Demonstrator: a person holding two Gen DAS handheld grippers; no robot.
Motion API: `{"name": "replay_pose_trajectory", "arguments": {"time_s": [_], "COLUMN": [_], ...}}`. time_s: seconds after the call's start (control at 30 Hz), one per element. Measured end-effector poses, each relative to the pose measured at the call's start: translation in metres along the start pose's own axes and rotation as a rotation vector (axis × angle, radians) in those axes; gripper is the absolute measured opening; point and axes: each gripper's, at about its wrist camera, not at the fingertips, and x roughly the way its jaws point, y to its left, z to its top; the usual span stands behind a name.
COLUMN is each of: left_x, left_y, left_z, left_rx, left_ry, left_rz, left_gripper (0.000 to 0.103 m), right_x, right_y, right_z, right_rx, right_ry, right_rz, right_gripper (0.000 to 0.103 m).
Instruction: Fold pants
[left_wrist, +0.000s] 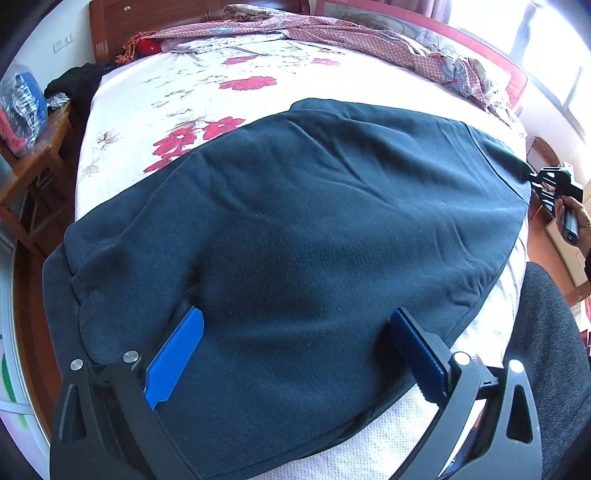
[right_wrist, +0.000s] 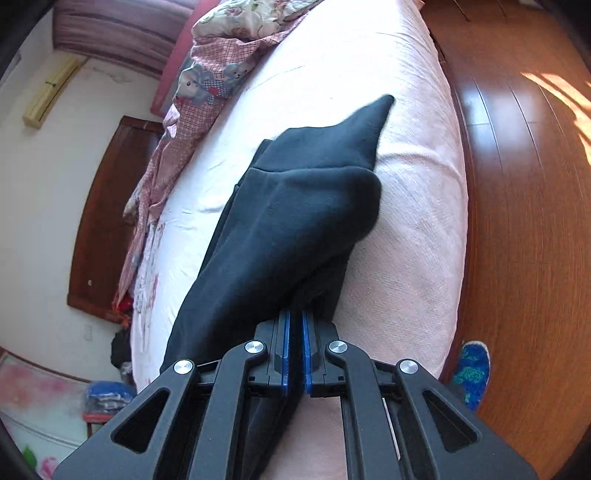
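Observation:
Dark navy pants (left_wrist: 314, 221) lie spread across the bed (left_wrist: 166, 103), reaching from its left edge to its right edge. My left gripper (left_wrist: 295, 325) is open, its blue fingers (left_wrist: 177, 354) wide apart over the near part of the pants. My right gripper (right_wrist: 294, 317) is shut on an edge of the pants (right_wrist: 288, 229) and lifts that end off the bed. The right gripper also shows at the far right of the left wrist view (left_wrist: 535, 177), pinching the pants' end.
The bed has a white sheet with red flowers. A pink checked quilt (left_wrist: 369, 37) is bunched along the far side. A wooden nightstand (left_wrist: 33, 162) stands at the left. Wooden floor (right_wrist: 524, 221) and a blue slipper (right_wrist: 471, 373) lie beside the bed.

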Motion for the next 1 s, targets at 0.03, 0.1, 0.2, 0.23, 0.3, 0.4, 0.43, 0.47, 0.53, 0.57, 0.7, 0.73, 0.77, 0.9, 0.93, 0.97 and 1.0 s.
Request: {"name": "replay_pose_trajectory", "arguments": {"time_s": [0.03, 0.1, 0.2, 0.23, 0.3, 0.4, 0.43, 0.47, 0.53, 0.57, 0.7, 0.73, 0.77, 0.9, 0.93, 0.97, 1.0], "left_x": [0.0, -0.004, -0.018, -0.025, -0.037, -0.054, -0.059, -0.063, -0.067, -0.066, -0.046, -0.036, -0.026, 0.038, 0.052, 0.065, 0.075], "left_y": [0.0, 0.003, 0.013, 0.018, 0.031, 0.062, 0.074, 0.087, 0.106, 0.112, 0.093, 0.081, 0.069, 0.029, 0.026, 0.027, 0.03], "left_z": [0.0, -0.001, -0.002, -0.003, -0.005, -0.003, 0.0, 0.004, 0.019, 0.029, 0.084, 0.098, 0.111, 0.158, 0.166, 0.174, 0.178], "left_rx": [0.002, -0.001, -0.038, -0.051, -0.075, -0.117, -0.125, -0.133, -0.136, -0.129, 0.007, 0.055, 0.098, 0.144, 0.106, 0.047, -0.018], "left_ry": [0.008, 0.026, 0.036, 0.026, 0.012, -0.011, -0.024, -0.038, -0.079, -0.089, -0.102, -0.092, -0.078, 0.071, 0.114, 0.152, 0.172], "left_rz": [0.015, 0.019, -0.009, -0.018, -0.001, 0.032, 0.041, 0.047, 0.038, 0.025, -0.06, -0.092, -0.115, -0.155, -0.174, -0.207, -0.238], "left_gripper": [0.101, 0.101, 0.101, 0.101, 0.101, 0.101, 0.101, 0.101, 0.101, 0.101, 0.101, 0.101, 0.101, 0.101, 0.101, 0.101, 0.101], "right_x": [0.003, 0.008, 0.005, 0.005, 0.001, -0.001, 0.0, 0.001, 0.002, 0.002, 0.003, 0.004, 0.004, 0.008, 0.01, 0.01, 0.011], "right_y": [0.003, -0.004, -0.01, -0.01, -0.013, -0.015, -0.014, -0.013, -0.008, -0.006, 0.004, 0.005, 0.005, 0.007, 0.008, 0.008, 0.009], "right_z": [0.004, 0.011, 0.013, 0.012, 0.009, 0.002, 0.0, -0.002, -0.002, -0.003, -0.002, -0.001, -0.001, -0.002, -0.002, -0.003, -0.003], "right_rx": [-0.004, 0.069, 0.137, 0.138, 0.153, 0.155, 0.143, 0.132, 0.12, 0.112, 0.076, 0.075, 0.075, 0.073, 0.069, 0.061, 0.051], "right_ry": [0.021, 0.081, 0.081, 0.086, 0.085, 0.092, 0.101, 0.106, 0.108, 0.112, 0.108, 0.106, 0.105, 0.104, 0.109, 0.113, 0.116], "right_rz": [-0.001, 0.005, 0.065, 0.053, 0.052, 0.072, 0.059, 0.046, 0.037, 0.03, -0.019, -0.028, -0.035, -0.056, -0.056, -0.063, -0.066], "right_gripper": [0.006, 0.012, 0.022, 0.031, 0.032, 0.032, 0.032, 0.032, 0.032, 0.032, 0.032, 0.032, 0.032, 0.032, 0.032, 0.032, 0.032]}}
